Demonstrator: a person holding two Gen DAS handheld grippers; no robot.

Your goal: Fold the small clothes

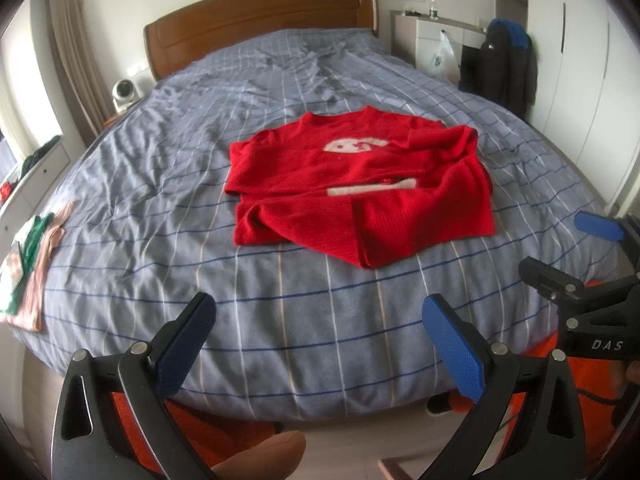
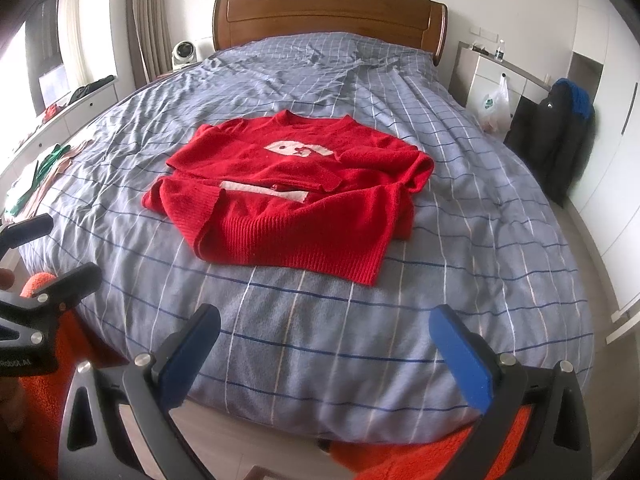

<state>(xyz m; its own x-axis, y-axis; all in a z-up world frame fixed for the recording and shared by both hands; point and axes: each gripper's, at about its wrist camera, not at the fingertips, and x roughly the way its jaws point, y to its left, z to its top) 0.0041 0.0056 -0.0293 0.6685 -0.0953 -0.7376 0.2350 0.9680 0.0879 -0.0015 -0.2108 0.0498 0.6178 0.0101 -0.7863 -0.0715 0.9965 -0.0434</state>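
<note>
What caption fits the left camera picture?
Open left gripper hovers before a partly folded red knitted sweater on a blue checked bedspread.

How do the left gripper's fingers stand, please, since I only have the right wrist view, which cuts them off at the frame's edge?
Observer: The left gripper is open with nothing between its fingers. It is held over the near edge of the bed, short of the red sweater.
Operator: Thank you. What makes up the pile at the bed's left edge?
Observer: A green garment lies on top of a pink garment, both flat on the cover.
</note>
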